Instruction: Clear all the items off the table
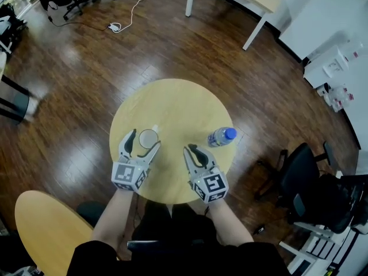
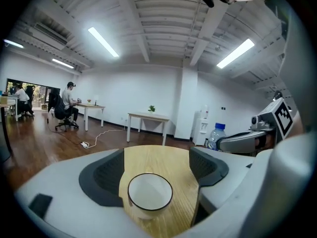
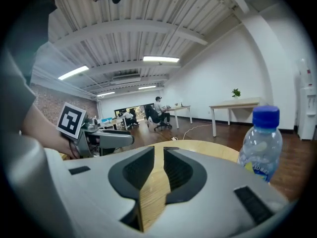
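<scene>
A: status on clearing?
B: nothing off yet. Round light-wood tabletop [image 1: 172,105] has 2 items: white cup w/ dark rim [image 2: 150,192] at the near edge, and clear plastic water bottle w/ blue cap [image 1: 221,135] standing right side.
A: grippers?
B: left gripper [image 1: 145,140] wide, jaws either side of cup, pads not on it. Right gripper [image 1: 191,150] a slit apart, empty, bottle to its right.

Dark wood floor [image 1: 172,45], white walls [image 2: 148,88], strip lights [image 2: 103,41]
</scene>
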Available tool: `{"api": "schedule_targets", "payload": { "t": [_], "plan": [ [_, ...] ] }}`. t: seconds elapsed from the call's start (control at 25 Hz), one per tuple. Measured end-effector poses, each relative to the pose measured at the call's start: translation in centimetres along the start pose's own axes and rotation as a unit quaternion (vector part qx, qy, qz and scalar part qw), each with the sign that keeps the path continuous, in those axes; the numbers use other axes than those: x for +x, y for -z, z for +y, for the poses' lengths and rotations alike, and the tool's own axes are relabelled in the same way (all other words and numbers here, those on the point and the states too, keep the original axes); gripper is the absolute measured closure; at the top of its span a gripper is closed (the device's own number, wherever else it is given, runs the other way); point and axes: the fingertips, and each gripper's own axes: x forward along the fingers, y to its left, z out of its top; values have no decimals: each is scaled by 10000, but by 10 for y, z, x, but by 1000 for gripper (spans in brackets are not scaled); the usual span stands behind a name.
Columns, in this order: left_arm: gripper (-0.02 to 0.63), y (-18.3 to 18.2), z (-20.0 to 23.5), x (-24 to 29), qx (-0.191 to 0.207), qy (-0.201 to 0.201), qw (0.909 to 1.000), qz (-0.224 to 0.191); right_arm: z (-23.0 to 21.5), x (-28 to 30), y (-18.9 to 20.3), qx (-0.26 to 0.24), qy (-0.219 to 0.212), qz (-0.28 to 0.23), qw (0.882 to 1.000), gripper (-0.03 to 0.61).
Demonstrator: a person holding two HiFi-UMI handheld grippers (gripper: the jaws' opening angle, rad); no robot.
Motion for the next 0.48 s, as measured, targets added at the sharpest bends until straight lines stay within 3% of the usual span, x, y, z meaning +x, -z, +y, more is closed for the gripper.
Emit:
{"api": "schedule_targets", "payload": {
  "t": [0.2,0.48],
  "plan": [
    [220,-48,-11,-11,90,-66,9993,-344,-1,-19,-35,-156,-45,-269,9995,517],
    [377,-121,-32,-51,113,-389,9921,-1189,-6,-49,-106,-470,-221,-1093,9927,517]
  ]
}}
